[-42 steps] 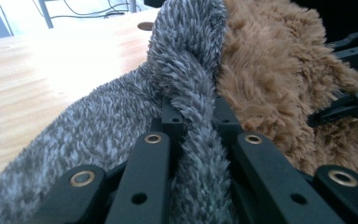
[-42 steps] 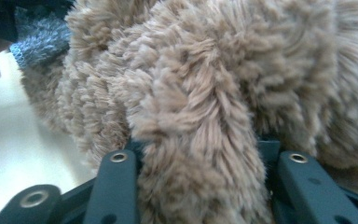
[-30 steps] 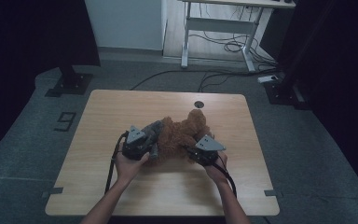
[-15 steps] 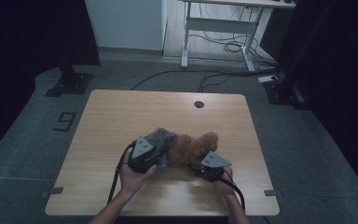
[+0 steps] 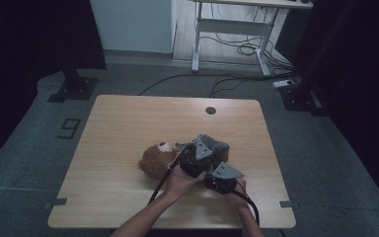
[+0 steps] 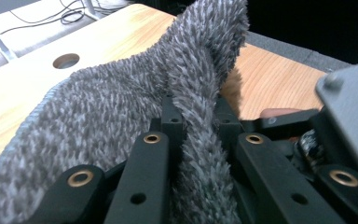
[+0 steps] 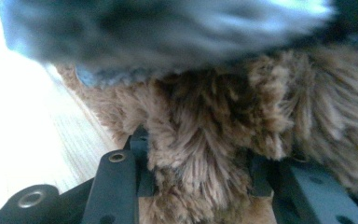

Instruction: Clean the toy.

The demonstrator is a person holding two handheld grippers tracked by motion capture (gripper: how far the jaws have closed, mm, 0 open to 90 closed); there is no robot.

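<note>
High view: the brown plush bear lies near the table's front middle, dragged forward from a second ago; the grey fleece garment is lifted off rightward by the left gripper.
Left gripper view: jaws are clamped on a fleece fold.
Right gripper view: brown fur is pinched, grip just eased slightly; undressing looks nearly done.

One brown plush toy, one grey fuzzy cloth, apparently
</note>
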